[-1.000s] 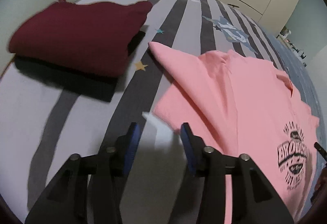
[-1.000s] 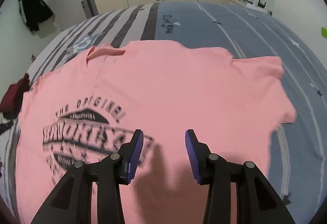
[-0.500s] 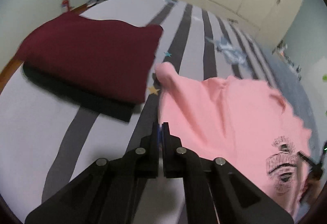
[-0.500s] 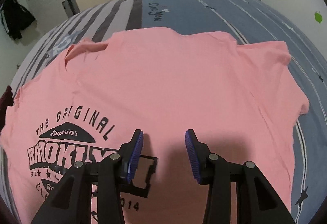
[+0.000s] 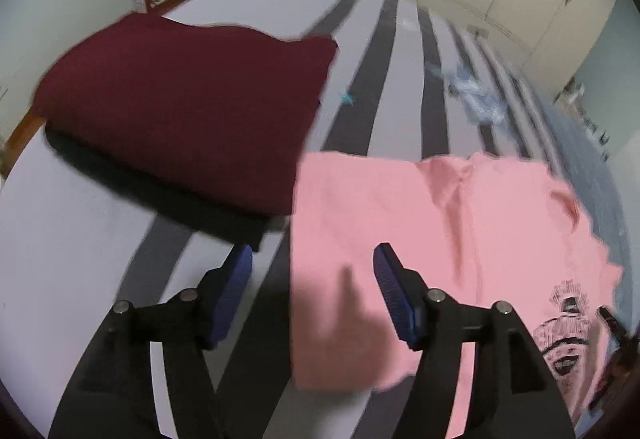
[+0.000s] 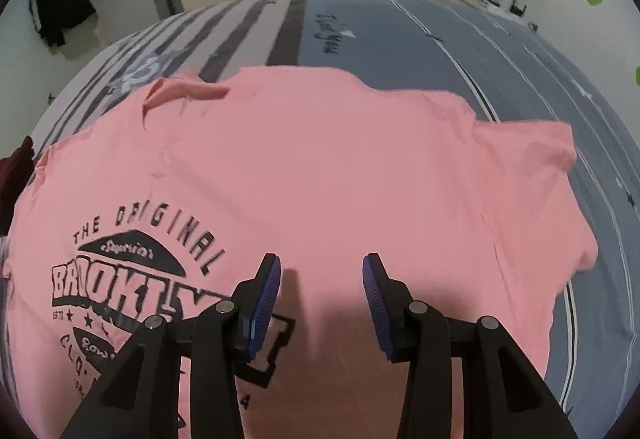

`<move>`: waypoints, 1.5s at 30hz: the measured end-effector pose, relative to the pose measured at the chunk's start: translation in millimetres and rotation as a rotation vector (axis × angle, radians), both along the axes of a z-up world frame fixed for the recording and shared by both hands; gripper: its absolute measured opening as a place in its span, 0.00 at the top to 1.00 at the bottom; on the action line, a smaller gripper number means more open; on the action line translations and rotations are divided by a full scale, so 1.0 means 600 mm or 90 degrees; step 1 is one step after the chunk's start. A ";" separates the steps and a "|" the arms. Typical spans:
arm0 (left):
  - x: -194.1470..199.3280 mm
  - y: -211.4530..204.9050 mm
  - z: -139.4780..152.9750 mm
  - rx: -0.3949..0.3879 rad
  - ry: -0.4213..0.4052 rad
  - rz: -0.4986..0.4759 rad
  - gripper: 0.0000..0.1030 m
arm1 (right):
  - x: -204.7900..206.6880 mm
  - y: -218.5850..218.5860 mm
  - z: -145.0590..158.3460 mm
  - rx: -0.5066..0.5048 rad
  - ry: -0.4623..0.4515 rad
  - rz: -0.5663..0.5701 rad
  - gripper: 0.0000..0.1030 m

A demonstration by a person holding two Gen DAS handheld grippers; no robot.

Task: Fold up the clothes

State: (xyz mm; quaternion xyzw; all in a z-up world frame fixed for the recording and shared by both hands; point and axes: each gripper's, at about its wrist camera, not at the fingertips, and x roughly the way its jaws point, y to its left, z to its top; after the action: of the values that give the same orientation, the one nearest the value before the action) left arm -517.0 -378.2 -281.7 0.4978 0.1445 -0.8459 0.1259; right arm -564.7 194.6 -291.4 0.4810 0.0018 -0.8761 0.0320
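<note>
While the left tongs (image 5: 312, 279) are opening with nothing gripped, just above the pink T-shirt (image 5: 420, 239) and its folded-in edge, the right tongs (image 6: 322, 291) hover half-open and empty over its printed front. Next, probably the far sleeve. Soft, limp cotton lies flat on the striped bed (image 5: 404, 111); a folded maroon garment (image 5: 180, 111) sits beyond-left.

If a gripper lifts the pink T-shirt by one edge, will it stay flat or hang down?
The pink T-shirt probably hangs limp: its thin cloth lies wrinkled near the collar. It seems light for its spread. It may slide a little on the smooth striped bedsheet.
</note>
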 end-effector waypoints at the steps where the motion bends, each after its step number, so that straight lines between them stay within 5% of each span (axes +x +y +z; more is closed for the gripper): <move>1: -0.013 0.004 -0.014 -0.010 -0.019 -0.003 0.41 | -0.002 -0.001 0.004 0.000 0.005 0.003 0.62; 8: -0.013 0.013 -0.061 -0.021 -0.019 -0.009 0.42 | -0.019 0.008 0.008 -0.011 0.010 0.001 0.62; 11: -0.008 0.012 -0.060 -0.021 -0.007 -0.020 0.65 | -0.023 0.017 -0.005 -0.011 0.000 -0.005 0.61; 12: -0.009 0.012 -0.056 -0.025 -0.007 -0.029 0.86 | -0.024 0.020 -0.011 -0.012 -0.004 -0.008 0.61; 13: -0.011 0.013 -0.052 -0.026 -0.009 -0.038 0.93 | -0.024 0.022 -0.015 -0.012 -0.008 -0.010 0.61; 16: -0.008 0.030 -0.016 -0.050 0.012 -0.053 0.95 | -0.021 0.031 -0.019 -0.021 -0.008 -0.016 0.61; 21: 0.005 0.094 0.096 -0.048 0.103 -0.080 0.95 | -0.015 0.043 -0.012 -0.027 -0.003 -0.015 0.61; 26: 0.009 0.251 0.170 0.014 0.140 -0.235 0.90 | -0.012 0.057 0.008 -0.035 0.005 -0.012 0.61; 29: 0.028 0.298 0.210 0.044 0.164 -0.273 0.76 | -0.008 0.061 0.022 -0.039 0.003 -0.010 0.61; 30: 0.034 0.285 0.213 0.049 0.169 -0.247 0.60 | -0.007 0.062 0.024 -0.041 0.002 -0.009 0.61; 31: 0.038 0.266 0.212 0.054 0.172 -0.214 0.46 | -0.008 0.062 0.026 -0.043 0.001 -0.008 0.61; 36: 0.053 0.181 0.149 -0.009 0.093 -0.105 0.46 | -0.011 0.061 0.032 -0.047 0.006 0.003 0.61; 45: 0.078 0.205 0.019 -0.008 -0.035 -0.115 0.46 | -0.008 0.076 0.001 -0.050 -0.016 -0.017 0.61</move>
State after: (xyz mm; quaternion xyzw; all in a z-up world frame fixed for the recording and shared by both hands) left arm -470.0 -255.4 -270.2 0.5311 0.0900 -0.8406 0.0559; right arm -569.8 240.1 -290.6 0.4901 -0.0395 -0.8699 0.0394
